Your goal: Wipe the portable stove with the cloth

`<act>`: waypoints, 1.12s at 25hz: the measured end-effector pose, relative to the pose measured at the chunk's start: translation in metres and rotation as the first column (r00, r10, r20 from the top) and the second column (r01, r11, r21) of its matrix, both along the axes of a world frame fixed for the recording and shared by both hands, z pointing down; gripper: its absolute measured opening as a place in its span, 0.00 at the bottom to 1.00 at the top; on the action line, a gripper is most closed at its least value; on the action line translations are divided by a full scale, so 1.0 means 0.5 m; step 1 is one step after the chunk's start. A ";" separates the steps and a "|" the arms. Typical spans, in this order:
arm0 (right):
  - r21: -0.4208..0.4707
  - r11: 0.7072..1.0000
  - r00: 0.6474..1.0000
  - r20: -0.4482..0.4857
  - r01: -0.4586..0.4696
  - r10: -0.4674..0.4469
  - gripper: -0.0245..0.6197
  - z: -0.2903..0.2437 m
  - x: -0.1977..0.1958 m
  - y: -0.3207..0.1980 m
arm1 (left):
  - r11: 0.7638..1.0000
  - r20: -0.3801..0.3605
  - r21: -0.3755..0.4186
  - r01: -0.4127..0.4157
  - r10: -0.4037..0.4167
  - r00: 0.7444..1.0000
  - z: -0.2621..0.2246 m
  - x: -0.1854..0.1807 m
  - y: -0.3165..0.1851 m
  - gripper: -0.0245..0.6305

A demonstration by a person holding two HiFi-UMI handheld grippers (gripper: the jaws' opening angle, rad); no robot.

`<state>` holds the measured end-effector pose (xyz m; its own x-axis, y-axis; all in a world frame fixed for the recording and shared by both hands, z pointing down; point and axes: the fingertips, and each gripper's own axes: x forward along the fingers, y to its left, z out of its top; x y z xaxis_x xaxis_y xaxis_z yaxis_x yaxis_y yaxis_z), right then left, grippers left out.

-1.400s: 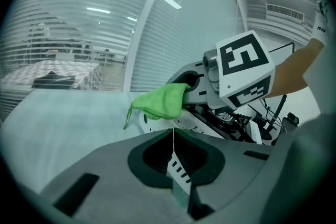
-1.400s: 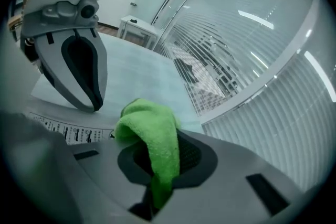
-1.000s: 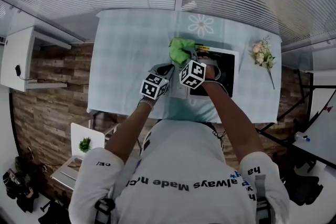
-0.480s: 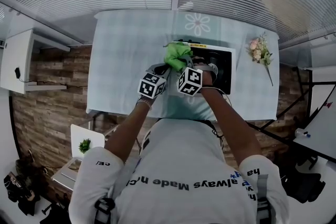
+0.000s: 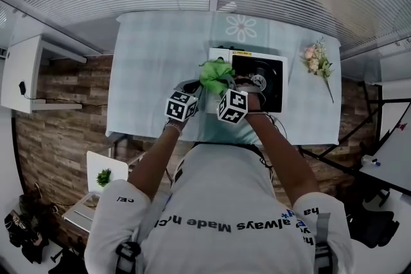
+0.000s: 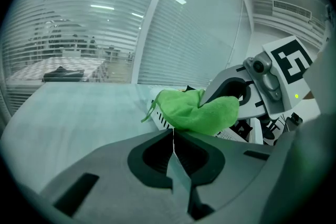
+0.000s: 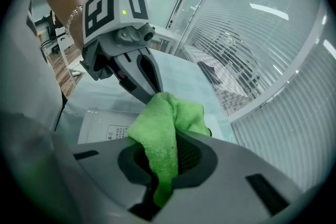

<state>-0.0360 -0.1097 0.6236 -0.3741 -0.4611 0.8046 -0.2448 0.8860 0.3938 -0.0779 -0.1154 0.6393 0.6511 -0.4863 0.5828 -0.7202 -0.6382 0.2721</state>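
Head view: you were mid-wipe, I judge; one green cloth (image 5: 216,73) lay bunched at the left edge of the one portable stove (image 5: 270,93), with two tools, left gripper (image 5: 192,86) and right gripper (image 5: 225,82), beside it; left gripper view: its jaws met on nothing, just short of the cloth; right gripper view: its jaws pinched the cloth. Next it needed dragging across the stove top, pressed flat
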 end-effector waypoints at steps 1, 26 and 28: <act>-0.005 1.000 1.000 -0.001 0.004 -0.004 0.08 0.000 -0.001 0.008 | 1.000 -0.001 0.001 0.005 -0.005 1.000 -0.001 -0.003 -0.001 0.06; -0.044 0.995 0.991 0.107 0.085 -0.079 0.08 -0.020 -0.021 0.231 | 0.998 -0.005 0.048 -0.044 0.045 0.999 -0.041 0.045 0.011 0.06; -0.052 0.996 0.991 0.114 0.074 -0.068 0.08 -0.022 -0.005 0.240 | 0.997 -0.003 0.054 -0.061 0.062 0.998 -0.045 0.058 0.012 0.06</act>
<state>-0.0387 0.0104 0.6124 -0.4938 -0.3854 0.7795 -0.2204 0.9226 0.3165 -0.0490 -0.1095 0.6166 0.6835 -0.4756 0.5537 -0.6779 -0.6949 0.2399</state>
